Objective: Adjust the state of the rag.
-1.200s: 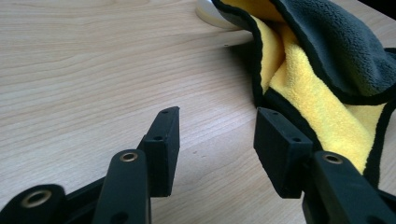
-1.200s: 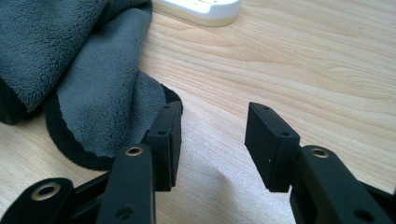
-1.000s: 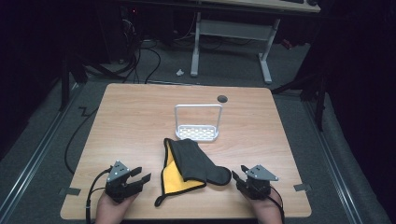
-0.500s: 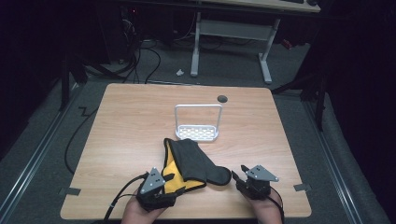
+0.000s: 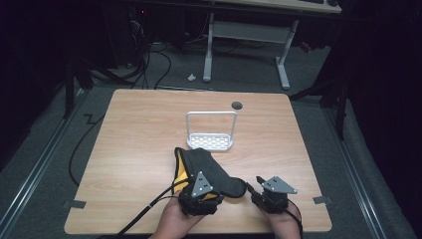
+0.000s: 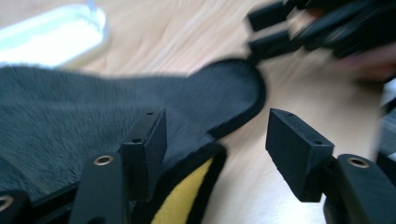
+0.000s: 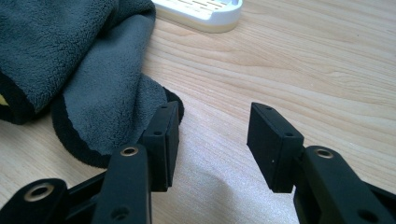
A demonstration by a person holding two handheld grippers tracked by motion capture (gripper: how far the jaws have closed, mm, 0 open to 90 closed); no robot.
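Your left gripper (image 5: 200, 195), jaws apart and holding nothing, sits over the near edge of the dark grey cloth (image 5: 209, 172) with its yellow underside, which runs long from there toward the white rack (image 5: 210, 142). Your right gripper (image 5: 259, 191), also open, has the cloth's rounded corner just left of it. No readable writing.

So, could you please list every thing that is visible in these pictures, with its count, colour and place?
Soft fleece cloth: one, dark grey with black edging and yellow underside, near table edge, centre.
White perforated plastic tray with wire handle: one, white, table middle, behind the cloth.
Light wooden table: one, light brown, with a dark round hole near its far edge.
Left gripper: one, black, jaws open, over the cloth's near edge.
Right gripper: one, black, jaws open, right of the cloth.
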